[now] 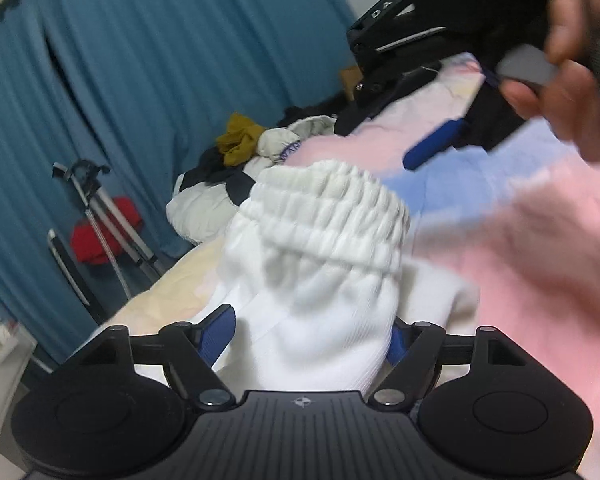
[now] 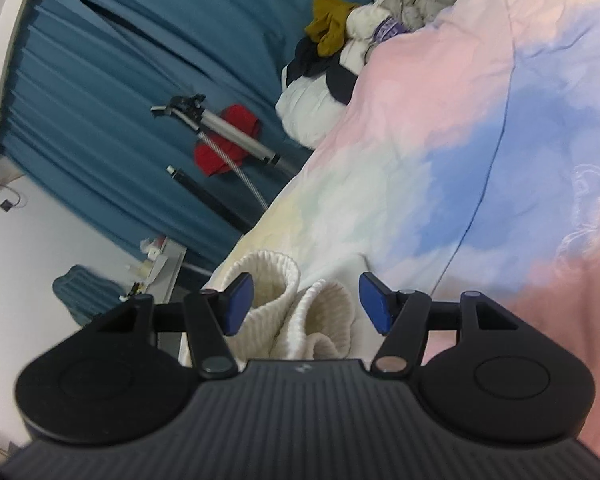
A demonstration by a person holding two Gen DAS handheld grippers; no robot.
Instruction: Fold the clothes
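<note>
On the bed (image 2: 440,128), at six o'clock in the left view, the left hand-held gripper (image 1: 312,340) clamps a white garment (image 1: 320,248) with an elastic waistband. The right hand-held gripper (image 2: 306,304) stands wide apart, gripping nothing, just over a cream knit (image 2: 284,300). A clothes pile (image 2: 360,36) lies at twelve o'clock.
</note>
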